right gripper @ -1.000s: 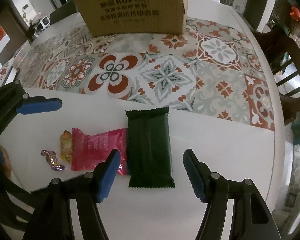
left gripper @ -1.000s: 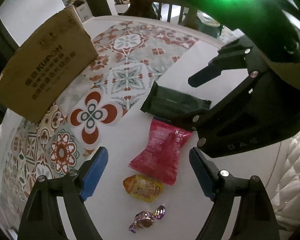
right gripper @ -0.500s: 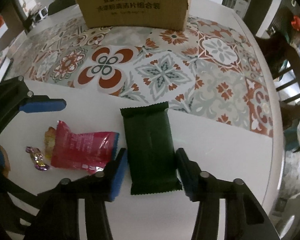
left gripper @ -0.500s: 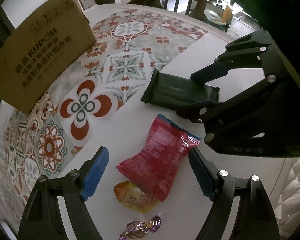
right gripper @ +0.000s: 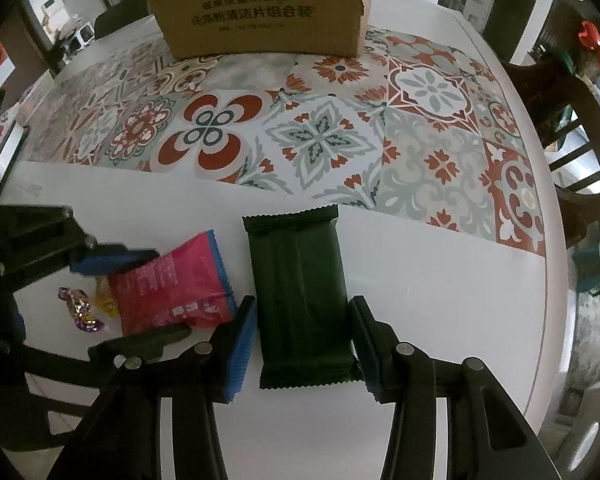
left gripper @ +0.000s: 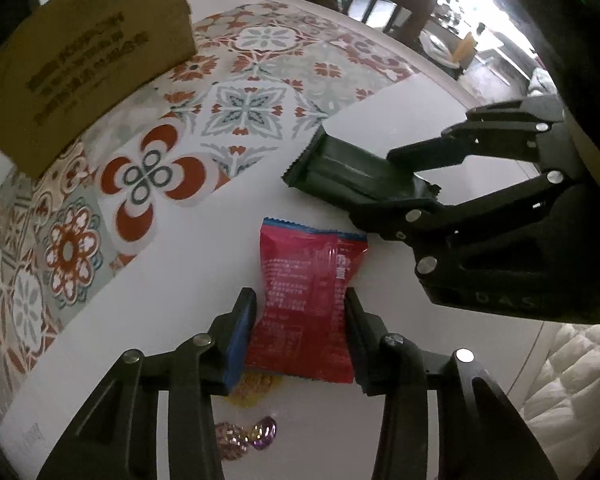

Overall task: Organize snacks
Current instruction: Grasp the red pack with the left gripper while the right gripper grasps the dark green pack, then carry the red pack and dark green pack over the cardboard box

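A red snack packet (left gripper: pixel 308 256) lies on the white table (left gripper: pixel 172 280). My left gripper (left gripper: pixel 299 300) straddles its middle, the jaws closing and the blue pads pinching its sides. From the right wrist view the same red packet (right gripper: pixel 176 284) sits between the left gripper's fingers (right gripper: pixel 116 258). A dark green snack packet (right gripper: pixel 300 280) lies lengthwise in my right gripper (right gripper: pixel 304 308), both pads against its long edges. In the left wrist view the green packet (left gripper: pixel 340 164) looks creased in that grip. A yellow candy (left gripper: pixel 252 386) is half hidden under the red packet.
A purple foil candy (right gripper: pixel 80 308) lies left of the red packet. A brown cardboard box (right gripper: pixel 260 8) stands at the back on a patterned mat (right gripper: pixel 320 140). A dark wooden chair (right gripper: pixel 572 120) stands beyond the table's right edge.
Both grippers have narrowed onto their packets. The left one has rolled, so the red packet now runs lengthwise between its pads. The right hand stayed where it was.
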The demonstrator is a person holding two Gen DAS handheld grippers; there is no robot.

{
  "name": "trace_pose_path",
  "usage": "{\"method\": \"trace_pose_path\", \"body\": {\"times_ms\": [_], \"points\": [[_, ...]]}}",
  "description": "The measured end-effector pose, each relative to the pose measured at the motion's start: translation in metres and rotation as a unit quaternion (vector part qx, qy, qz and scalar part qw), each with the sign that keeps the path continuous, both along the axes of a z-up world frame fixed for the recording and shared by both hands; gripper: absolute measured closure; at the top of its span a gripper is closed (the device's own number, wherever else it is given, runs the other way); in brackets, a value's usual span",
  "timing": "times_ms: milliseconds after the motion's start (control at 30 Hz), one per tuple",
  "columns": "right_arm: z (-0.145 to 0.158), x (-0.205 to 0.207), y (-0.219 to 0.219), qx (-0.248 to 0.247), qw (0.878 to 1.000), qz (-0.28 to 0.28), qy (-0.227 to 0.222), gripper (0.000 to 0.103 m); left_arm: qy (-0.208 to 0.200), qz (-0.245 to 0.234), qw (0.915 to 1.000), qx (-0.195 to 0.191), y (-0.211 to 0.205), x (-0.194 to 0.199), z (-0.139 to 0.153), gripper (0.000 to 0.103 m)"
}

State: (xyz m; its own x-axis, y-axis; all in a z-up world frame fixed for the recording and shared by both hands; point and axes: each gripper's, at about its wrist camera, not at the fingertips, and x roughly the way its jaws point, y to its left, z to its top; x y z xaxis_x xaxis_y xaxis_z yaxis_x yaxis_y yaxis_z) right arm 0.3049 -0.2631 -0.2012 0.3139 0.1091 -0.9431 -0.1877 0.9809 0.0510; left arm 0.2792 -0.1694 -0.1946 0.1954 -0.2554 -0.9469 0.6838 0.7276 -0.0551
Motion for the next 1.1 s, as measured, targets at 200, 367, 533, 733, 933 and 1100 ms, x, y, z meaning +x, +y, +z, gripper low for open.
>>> {"method": "trace_pose_path", "body": {"times_ms": [200, 367, 533, 733, 933, 1100], "points": [[0.007, -0.004, -0.001, 0.007, 1.000, -0.004, -0.007, 0.056, -0.010, 0.066, 0.9977, -0.008, 0.015, 0.002, 0.014, 0.061], [0.018, -0.006, 0.000, 0.016, 1.000, -0.008, -0.016, 0.056, -0.022, 0.116, 0.9925, -0.030, 0.027, 0.008, 0.024, 0.061], [0.036, -0.008, 0.003, 0.024, 0.999, -0.008, -0.037, 0.056, -0.045, 0.146, 0.9871, -0.049, 0.034, 0.011, 0.043, 0.061], [0.061, -0.006, 0.002, 0.034, 0.997, -0.015, -0.069, 0.056, -0.088, 0.178, 0.9776, -0.069, 0.044, 0.013, 0.072, 0.061], [0.086, -0.004, 0.002, 0.043, 0.993, -0.021, -0.106, 0.057, -0.117, 0.202, 0.9685, -0.086, 0.054, 0.016, 0.097, 0.061], [0.106, -0.001, 0.002, 0.053, 0.989, -0.025, -0.133, 0.057, -0.138, 0.214, 0.9619, -0.101, 0.057, 0.020, 0.118, 0.061]]}}
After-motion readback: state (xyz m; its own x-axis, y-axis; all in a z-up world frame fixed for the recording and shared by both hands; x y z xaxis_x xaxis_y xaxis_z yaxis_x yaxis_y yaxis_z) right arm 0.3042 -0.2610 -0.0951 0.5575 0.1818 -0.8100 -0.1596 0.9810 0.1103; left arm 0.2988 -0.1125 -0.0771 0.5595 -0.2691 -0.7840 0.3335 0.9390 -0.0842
